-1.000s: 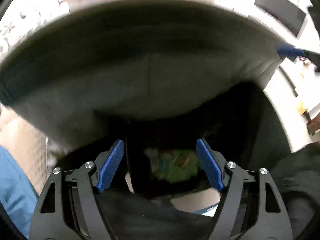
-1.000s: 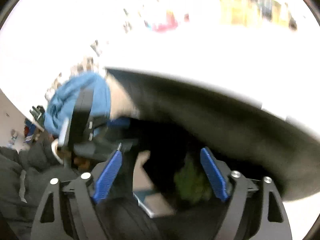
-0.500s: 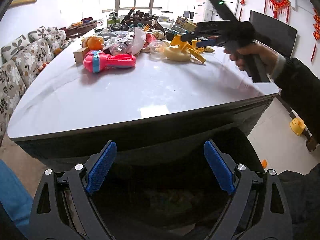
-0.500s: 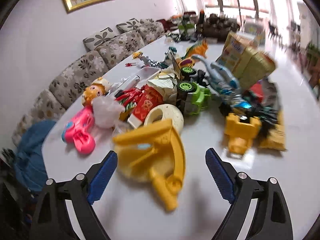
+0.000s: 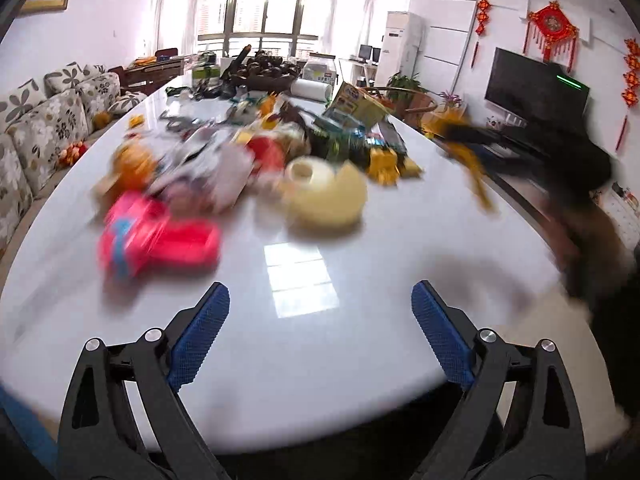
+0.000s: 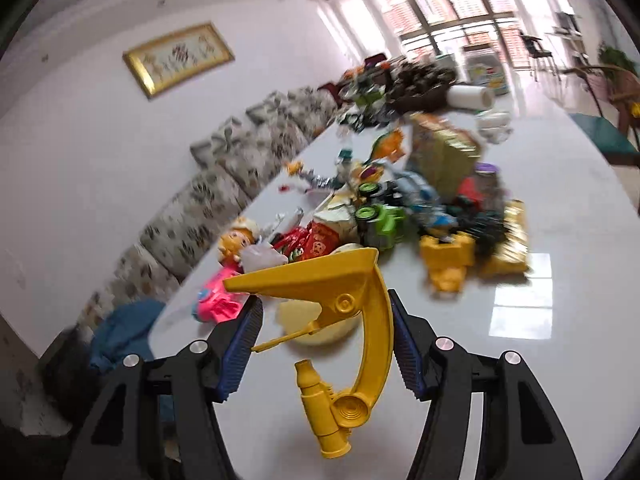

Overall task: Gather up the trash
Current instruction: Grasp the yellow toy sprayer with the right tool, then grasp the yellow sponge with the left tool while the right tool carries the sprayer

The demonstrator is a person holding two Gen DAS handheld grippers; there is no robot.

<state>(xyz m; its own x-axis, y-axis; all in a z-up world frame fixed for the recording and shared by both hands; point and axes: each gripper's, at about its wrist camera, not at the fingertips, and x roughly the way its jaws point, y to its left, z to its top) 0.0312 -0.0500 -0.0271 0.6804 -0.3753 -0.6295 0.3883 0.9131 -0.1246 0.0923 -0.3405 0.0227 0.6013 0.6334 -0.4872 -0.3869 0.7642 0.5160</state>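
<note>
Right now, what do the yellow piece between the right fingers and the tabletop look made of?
Yellow toy piece: looks like moulded hard plastic, semi-gloss; uniform colour, raised spiral bosses and a stepped tube end, soft highlights along its curved arm.

Tabletop: white, glossy and hard; it mirrors the window as a sharp grid. Stone, glass or lacquer cannot be told apart from here.

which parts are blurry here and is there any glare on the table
Left wrist view: the toy pile and the right tool smear with motion blur, and a window reflection glares on the white table. Right wrist view: the yellow toy is sharp, the clutter behind softer, a glare patch right.
</note>
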